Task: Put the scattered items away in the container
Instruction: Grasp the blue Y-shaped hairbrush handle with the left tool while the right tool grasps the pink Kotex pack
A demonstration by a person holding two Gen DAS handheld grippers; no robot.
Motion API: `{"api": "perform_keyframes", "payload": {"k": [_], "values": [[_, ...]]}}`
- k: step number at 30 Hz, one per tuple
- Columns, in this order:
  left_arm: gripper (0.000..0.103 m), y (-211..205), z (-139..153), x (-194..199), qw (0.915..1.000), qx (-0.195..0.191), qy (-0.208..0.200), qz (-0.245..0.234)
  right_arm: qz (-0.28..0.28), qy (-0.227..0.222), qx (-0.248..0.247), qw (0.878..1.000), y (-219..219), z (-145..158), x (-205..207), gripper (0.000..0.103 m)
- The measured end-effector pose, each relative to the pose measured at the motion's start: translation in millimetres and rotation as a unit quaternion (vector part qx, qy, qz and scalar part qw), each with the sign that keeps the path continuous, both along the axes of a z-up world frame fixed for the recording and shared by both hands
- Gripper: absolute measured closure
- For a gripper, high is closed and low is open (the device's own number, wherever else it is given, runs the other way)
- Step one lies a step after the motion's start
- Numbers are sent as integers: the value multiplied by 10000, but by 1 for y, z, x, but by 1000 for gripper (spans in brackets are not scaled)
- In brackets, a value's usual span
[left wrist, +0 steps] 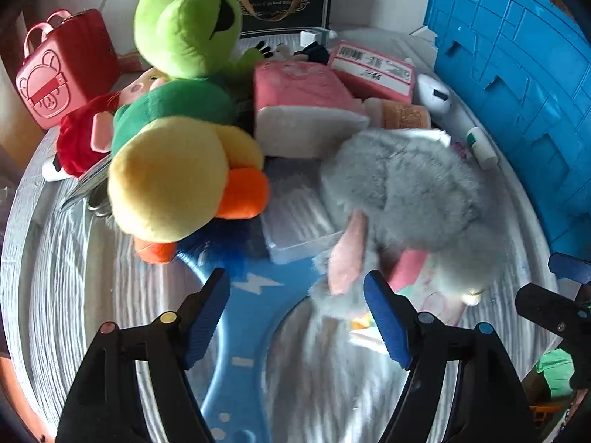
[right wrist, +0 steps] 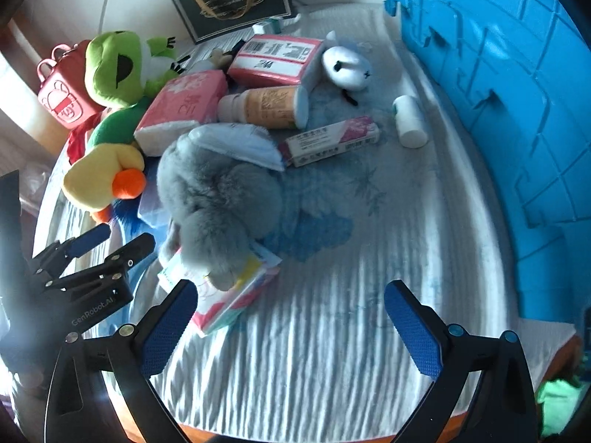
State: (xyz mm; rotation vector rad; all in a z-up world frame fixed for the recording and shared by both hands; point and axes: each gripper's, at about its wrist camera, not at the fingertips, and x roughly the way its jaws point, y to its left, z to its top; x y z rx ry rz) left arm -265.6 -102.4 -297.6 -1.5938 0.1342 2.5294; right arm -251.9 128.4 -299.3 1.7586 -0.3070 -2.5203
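Scattered items lie on a grey-white bedcover. A grey fluffy plush (left wrist: pixel 406 199) (right wrist: pixel 218 199) lies in the middle on a colourful tissue pack (right wrist: pixel 236 295). A yellow duck plush (left wrist: pixel 173 181) (right wrist: pixel 99 177), a green frog plush (left wrist: pixel 184 22) (right wrist: pixel 114 66), pink tissue packs (left wrist: pixel 299 107) (right wrist: pixel 184 107), an orange bottle (right wrist: pixel 266 107), a medicine box (right wrist: pixel 332 140) and a white bottle (right wrist: pixel 408 122) lie around. The blue container (left wrist: pixel 524 85) (right wrist: pixel 498 92) stands at the right. My left gripper (left wrist: pixel 297 313) is open, just before the grey plush. My right gripper (right wrist: pixel 291 325) is open and empty.
A red pig backpack (left wrist: pixel 62 70) (right wrist: pixel 62 88) and a black gift bag (left wrist: pixel 284 3) (right wrist: pixel 232 3) stand at the back. A white plush (right wrist: pixel 347 66), a clear plastic box (left wrist: pixel 295 217) and a blue flat toy (left wrist: pixel 243 332) lie on the bed.
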Motion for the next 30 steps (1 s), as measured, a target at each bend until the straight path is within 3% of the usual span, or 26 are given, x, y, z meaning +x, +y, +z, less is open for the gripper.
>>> {"api": "perform_keyframes", "payload": {"k": [3, 8, 12, 17, 19, 23, 30], "values": [[28, -22, -18, 3, 9994, -98, -278, 158, 145, -120, -207, 9996, -21, -17, -5, 0], [28, -35, -32, 11, 9989, 191, -392, 193, 194, -296, -370, 9987, -49, -49, -19, 0], [29, -25, -40, 10, 9988, 167, -459, 57, 250, -447, -70, 9987, -50, -63, -19, 0], [28, -21, -48, 4, 9993, 62, -308, 188, -228, -359, 694, 9967, -2, -51, -9, 0], [24, -21, -48, 3, 9996, 69, -181, 181, -310, -414, 793, 9955, 14, -51, -7, 0], [0, -28, -54, 2, 9989, 81, -79, 461, -306, -442, 534, 9971, 23, -61, 0, 0], [0, -31, -54, 7, 9990, 59, 64, 430, -433, -30, 1022, 9938, 10, -72, 18, 0]]}}
